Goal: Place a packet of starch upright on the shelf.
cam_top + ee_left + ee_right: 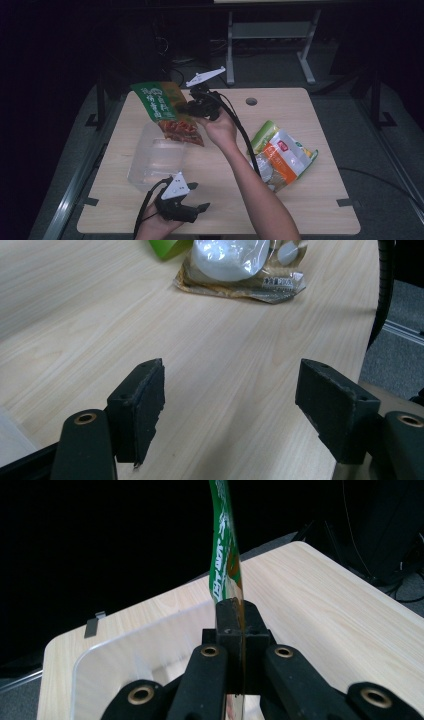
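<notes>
Dark floor and table legs ring your pale wooden table (300,200), so the lit top is all you need to watch.

Nearest you, at the front edge, your left gripper (192,210) rests low with its jaws spread wide and nothing between them; in the left gripper view only bare wood lies between the pads (145,405). Leave it parked there unless the bin slides, in which case a pad against the front wall would steady it.

Just beyond it sits the clear plastic bin (156,157), open on top and, as far as can be told, with nothing in it. To its right, well apart, a small heap of other snack bags (282,157) lies flat on the table.

Farther back, your right gripper (192,107) is clamped tight on the edge of the green and red snack bag (165,112), which hangs in the air over the bin's far rim, tilted, its red end pointing down toward the opening. In the right gripper view the bag (225,565) stands edge-on and rises straight out of the closed pads, with the bin's rounded wall (125,650) below.

The step looks like dropping this bag into the bin. To do it well, bring the bag fully over the opening, lower until the red end is inside the walls, then let go. Release too high or too far back and it may catch on the rim and tip out.
</notes>
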Motion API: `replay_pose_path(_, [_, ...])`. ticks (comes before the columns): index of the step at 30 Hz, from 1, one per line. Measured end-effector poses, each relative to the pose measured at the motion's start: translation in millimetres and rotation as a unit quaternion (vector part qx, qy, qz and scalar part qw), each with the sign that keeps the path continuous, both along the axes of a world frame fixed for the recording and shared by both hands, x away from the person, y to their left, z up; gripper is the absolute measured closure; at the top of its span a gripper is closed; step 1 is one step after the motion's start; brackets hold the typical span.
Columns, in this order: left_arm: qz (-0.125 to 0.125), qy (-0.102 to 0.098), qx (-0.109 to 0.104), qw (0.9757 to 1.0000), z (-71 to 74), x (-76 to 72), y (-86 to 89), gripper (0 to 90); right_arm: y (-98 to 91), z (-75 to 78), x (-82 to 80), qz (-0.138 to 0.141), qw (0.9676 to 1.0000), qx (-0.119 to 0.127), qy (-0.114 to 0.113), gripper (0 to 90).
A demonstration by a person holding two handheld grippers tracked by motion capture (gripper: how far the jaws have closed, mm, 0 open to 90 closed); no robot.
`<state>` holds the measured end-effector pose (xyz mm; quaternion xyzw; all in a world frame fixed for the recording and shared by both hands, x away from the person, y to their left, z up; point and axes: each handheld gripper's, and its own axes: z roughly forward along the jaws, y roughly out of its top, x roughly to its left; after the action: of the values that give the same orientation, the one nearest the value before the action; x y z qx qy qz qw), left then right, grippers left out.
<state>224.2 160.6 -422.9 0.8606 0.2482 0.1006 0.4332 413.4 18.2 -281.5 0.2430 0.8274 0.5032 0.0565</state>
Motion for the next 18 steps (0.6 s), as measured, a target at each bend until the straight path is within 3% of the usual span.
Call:
replay_pose_path(7, [0.000, 0.005, -0.005, 1.0000, 0.4, -0.8, 1.2, 27.4, 18.8, -10.4, 10.0, -0.003, 0.9999, 0.006, 0.012, 89.4])
replay_pose_path(18, [0.004, 0.006, -0.008, 0.9999, 0.5, -0.6, 3.4, 27.5, 45.4, -40.1, 24.9, -0.009, 0.9994, 0.018, 0.028, 89.4])
